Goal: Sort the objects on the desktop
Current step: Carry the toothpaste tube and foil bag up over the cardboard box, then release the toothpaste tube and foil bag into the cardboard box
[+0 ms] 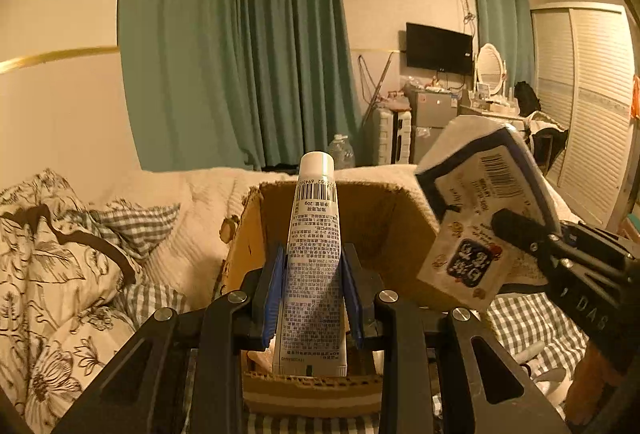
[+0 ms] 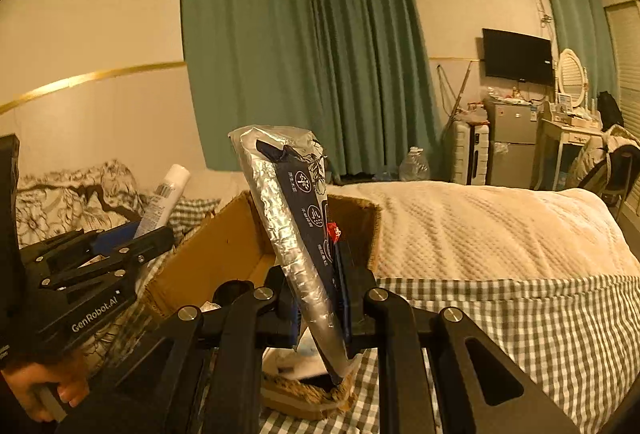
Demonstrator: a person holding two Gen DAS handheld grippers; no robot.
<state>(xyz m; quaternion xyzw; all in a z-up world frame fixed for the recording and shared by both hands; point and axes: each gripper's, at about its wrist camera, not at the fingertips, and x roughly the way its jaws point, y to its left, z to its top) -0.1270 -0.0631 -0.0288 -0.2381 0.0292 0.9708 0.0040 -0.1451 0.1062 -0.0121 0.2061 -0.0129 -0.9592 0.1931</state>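
Left gripper (image 1: 312, 298) pinching white printed tube (image 1: 314, 254), long axis upright; right gripper (image 2: 320, 308) pinching silver-and-navy tissue pack (image 2: 294, 230); open brown cardboard box (image 1: 384, 230) directly ahead, below both.

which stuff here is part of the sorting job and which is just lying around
Job:
- tube, in left gripper
- tissue pack, in right gripper
- cardboard box

Lying about:
- bedding
- water bottle
- curtains
- TV

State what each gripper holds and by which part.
Left gripper: white tube, clamped across its lower body near the crimped end. Right gripper: tissue pack, pinched at its lower end.
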